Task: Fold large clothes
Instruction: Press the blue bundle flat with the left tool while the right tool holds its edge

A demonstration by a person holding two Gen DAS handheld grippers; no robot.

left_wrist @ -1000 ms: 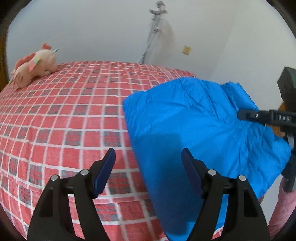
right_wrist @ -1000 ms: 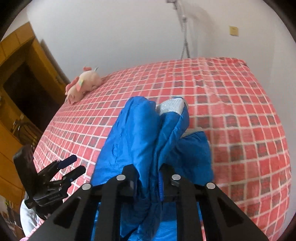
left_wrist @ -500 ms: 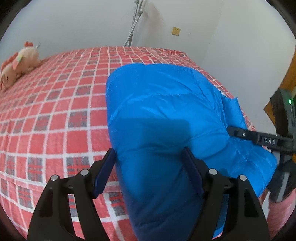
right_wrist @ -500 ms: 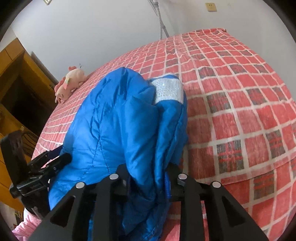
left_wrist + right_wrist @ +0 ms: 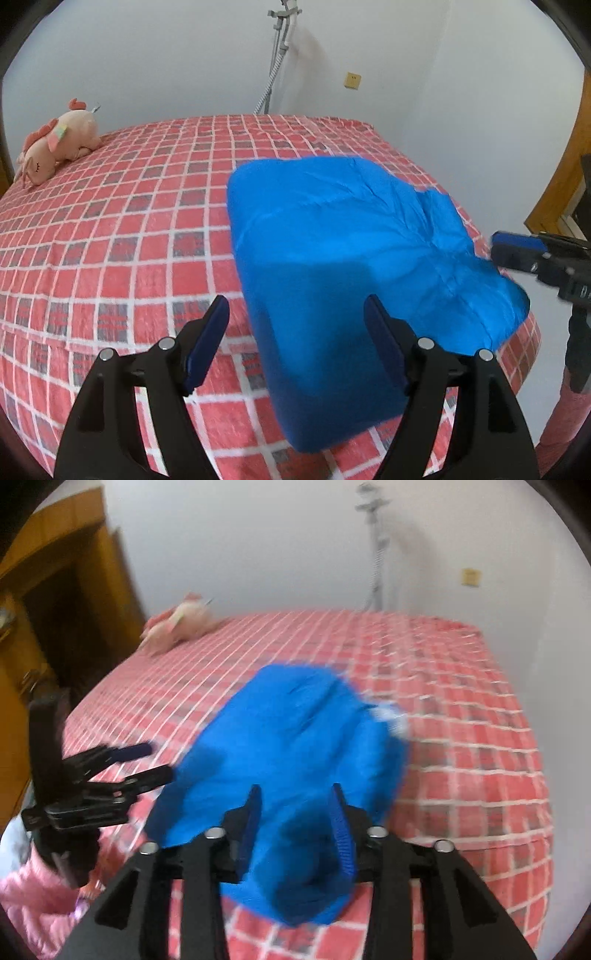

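A folded bright blue padded jacket [image 5: 343,236] lies on the red checked bed [image 5: 110,240], its near end hanging over the bed's front edge. My left gripper [image 5: 295,332] is open and empty, just in front of the jacket's left near corner. It also shows at the left of the right wrist view [image 5: 147,760]. My right gripper [image 5: 295,812] is open, its jaws standing apart on either side of the jacket's [image 5: 295,738] near end. It appears at the right of the left wrist view [image 5: 524,251]. The right wrist view is blurred.
A pink plush toy [image 5: 55,147] lies at the bed's far left corner. A metal stand [image 5: 277,48] leans on the white wall behind the bed. A wooden wardrobe [image 5: 48,609] stands left of the bed. Pink padded cloth [image 5: 33,897] is low at the left.
My right gripper has opened and let go of the blue jacket, which now rests on the bed. Both grippers have drawn back from the jacket.
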